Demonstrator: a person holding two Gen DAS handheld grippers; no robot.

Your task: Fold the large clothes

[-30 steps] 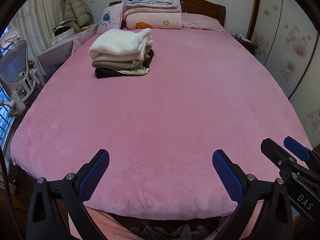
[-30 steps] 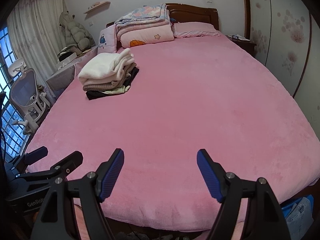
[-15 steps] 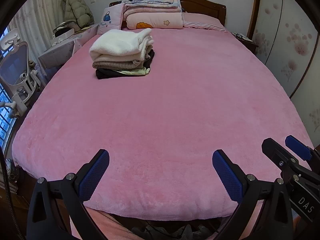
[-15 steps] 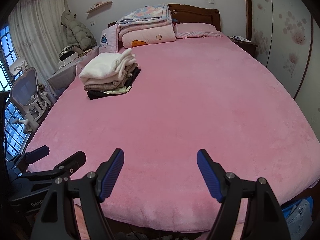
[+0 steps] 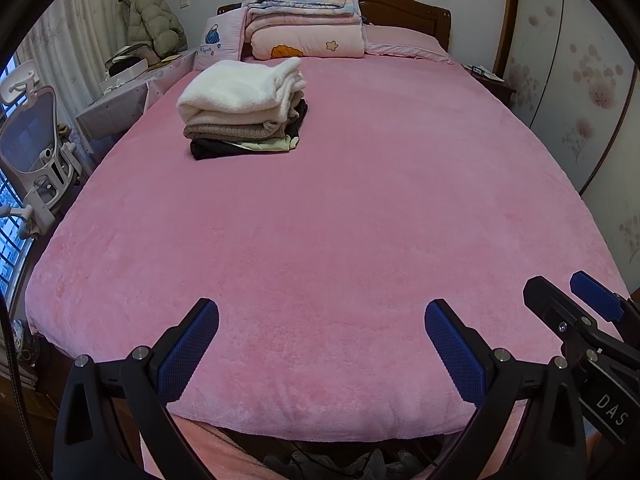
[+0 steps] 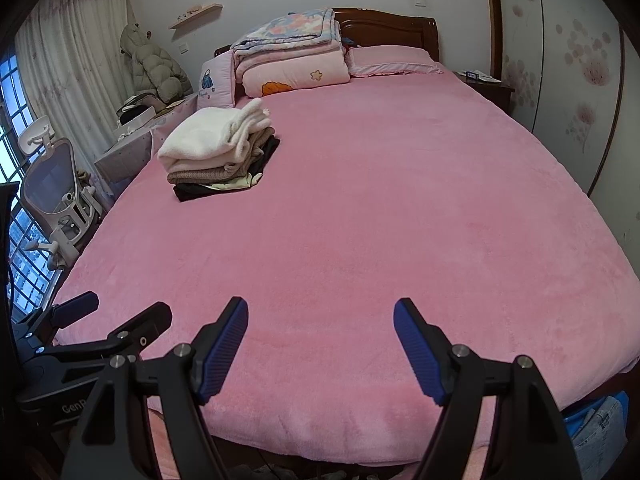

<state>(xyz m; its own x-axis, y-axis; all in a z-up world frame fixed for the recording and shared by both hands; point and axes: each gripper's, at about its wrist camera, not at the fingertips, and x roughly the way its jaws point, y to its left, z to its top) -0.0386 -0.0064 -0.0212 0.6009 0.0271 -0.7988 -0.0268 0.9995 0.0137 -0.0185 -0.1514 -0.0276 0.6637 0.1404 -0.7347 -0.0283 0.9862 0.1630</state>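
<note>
A stack of folded clothes (image 5: 244, 110) (image 6: 218, 152), white fleece on top of beige, pale green and black pieces, rests on the far left of the pink bed (image 5: 340, 220) (image 6: 360, 220). My left gripper (image 5: 320, 312) hovers over the near edge of the bed, open, with nothing between its blue pads. My right gripper (image 6: 320, 312) hangs beside it, open and empty too. Each shows at the edge of the other's view: the right gripper (image 5: 560, 300) at lower right, the left gripper (image 6: 116, 308) at lower left. No unfolded garment lies on the bed.
Folded quilts (image 5: 308, 20) and a pillow (image 6: 390, 62) are piled at the wooden headboard. A white office chair (image 5: 32, 152) and a cluttered side table (image 5: 120, 96) stand left of the bed. A nightstand (image 6: 486, 86) is at the far right. Blue fabric (image 6: 596, 420) lies low at right.
</note>
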